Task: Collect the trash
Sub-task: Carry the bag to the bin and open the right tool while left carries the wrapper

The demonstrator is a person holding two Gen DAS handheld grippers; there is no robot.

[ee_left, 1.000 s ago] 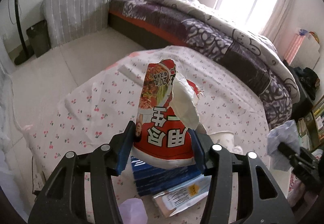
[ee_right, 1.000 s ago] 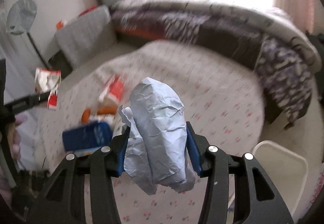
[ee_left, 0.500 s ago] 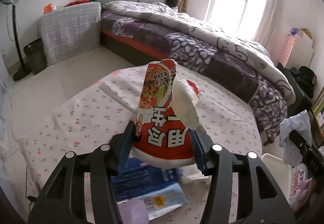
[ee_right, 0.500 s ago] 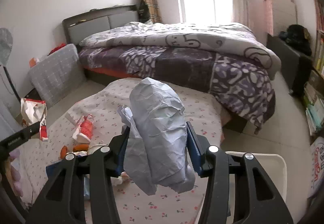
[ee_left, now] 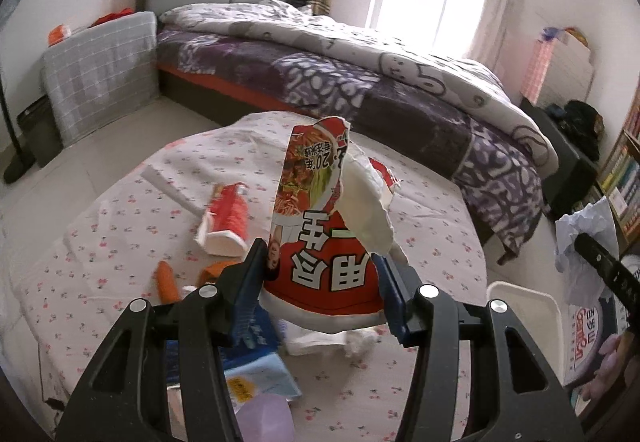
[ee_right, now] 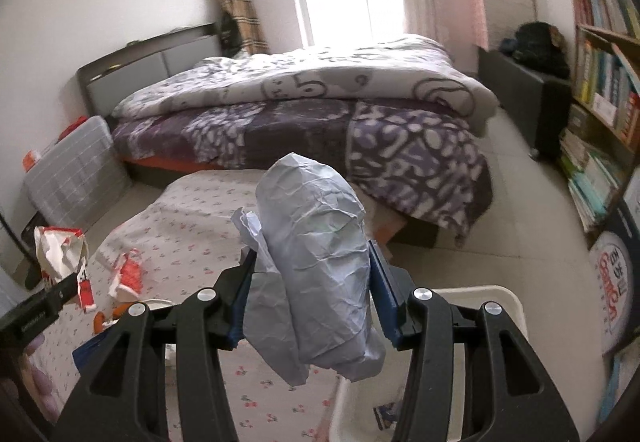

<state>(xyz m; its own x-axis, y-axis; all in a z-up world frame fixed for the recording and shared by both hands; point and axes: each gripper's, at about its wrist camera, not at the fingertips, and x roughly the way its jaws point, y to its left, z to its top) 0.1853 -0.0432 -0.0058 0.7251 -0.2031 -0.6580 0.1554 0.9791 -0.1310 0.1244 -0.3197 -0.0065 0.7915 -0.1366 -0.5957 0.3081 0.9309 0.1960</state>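
The left tongs [ee_left: 322,274] clamp a torn red noodle wrapper [ee_left: 320,242]; the right tongs [ee_right: 310,292] pinch crumpled pale-blue paper [ee_right: 316,266], held above the white bin [ee_right: 508,302] just ahead of them, probably for dropping. More wrappers [ee_left: 226,218] lie ahead of the left tongs on the cherry-print desk [ee_left: 432,226]. Beyond it: a purple-quilted bed [ee_right: 320,122], bookshelves [ee_right: 600,82].

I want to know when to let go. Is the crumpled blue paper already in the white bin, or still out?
Still out: the crumpled blue paper sits clamped between the right gripper jaws above the white bin.
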